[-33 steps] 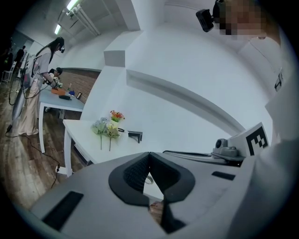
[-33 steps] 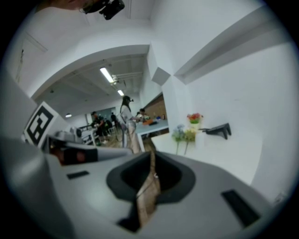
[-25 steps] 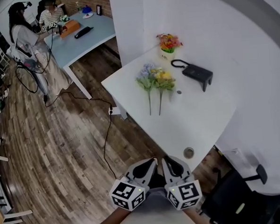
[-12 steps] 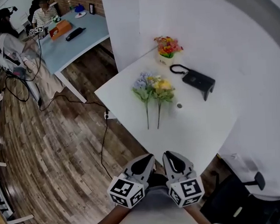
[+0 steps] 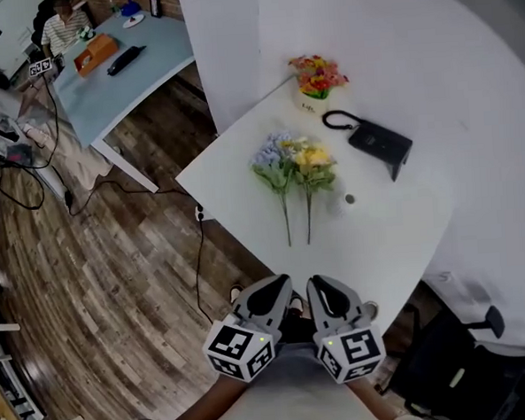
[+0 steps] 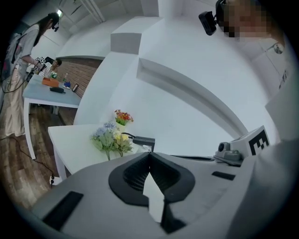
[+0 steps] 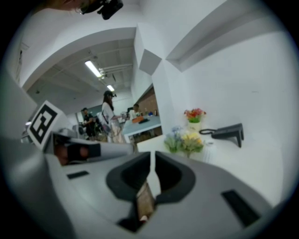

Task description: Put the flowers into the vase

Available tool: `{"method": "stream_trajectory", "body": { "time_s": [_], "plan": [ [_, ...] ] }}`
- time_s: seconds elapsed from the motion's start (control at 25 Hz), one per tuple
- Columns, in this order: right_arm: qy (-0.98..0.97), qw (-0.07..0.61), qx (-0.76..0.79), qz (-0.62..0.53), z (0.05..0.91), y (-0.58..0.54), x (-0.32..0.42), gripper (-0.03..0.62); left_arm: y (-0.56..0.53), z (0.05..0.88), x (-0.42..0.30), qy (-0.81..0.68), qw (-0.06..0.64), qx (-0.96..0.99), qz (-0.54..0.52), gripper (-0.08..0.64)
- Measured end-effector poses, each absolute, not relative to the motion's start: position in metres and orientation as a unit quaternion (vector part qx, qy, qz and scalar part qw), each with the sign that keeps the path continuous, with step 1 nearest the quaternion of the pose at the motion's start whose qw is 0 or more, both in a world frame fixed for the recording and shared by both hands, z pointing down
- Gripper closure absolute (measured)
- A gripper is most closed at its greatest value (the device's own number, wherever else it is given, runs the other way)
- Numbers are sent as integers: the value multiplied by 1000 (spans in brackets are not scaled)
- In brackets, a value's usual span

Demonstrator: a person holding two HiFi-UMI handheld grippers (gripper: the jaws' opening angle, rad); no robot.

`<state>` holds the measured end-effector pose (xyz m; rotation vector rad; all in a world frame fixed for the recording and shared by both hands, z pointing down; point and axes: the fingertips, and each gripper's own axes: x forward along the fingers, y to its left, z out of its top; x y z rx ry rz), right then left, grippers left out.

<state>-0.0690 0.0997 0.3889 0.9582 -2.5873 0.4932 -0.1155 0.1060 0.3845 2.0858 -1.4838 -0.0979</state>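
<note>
1. Head view: the blue-flowered stem (image 5: 274, 155) and the yellow-flowered stem (image 5: 314, 160) lie side by side on the white table (image 5: 244, 206), with their blooms toward the wall. Behind them are a small pot of red and orange flowers (image 5: 316, 73) and a black device (image 5: 378, 142). The left gripper (image 5: 281, 283) and the right gripper (image 5: 313, 283) hang side by side at the table's near edge, well apart from the stems.
2. Left gripper view: the jaws meet at the tips with nothing between them, and both stems lie far ahead.
3. Right gripper view: the jaws are drawn together to a hairline slit, with nothing in it. A white ribbed vase (image 7: 208, 150) stands just right of the yellow blooms.
</note>
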Motion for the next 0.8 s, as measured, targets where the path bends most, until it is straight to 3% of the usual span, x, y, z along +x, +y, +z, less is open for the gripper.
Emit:
{"method": "stream_trajectory", "body": {
  "time_s": [0.56, 0.8],
  "plan": [
    [-883, 142, 407, 185, 382, 40, -75, 566, 51, 390, -129, -504, 294, 812, 6, 545],
    [-891, 140, 387, 192, 391, 35, -66, 566, 38, 427, -128, -531, 339, 776, 7, 545]
  ]
}}
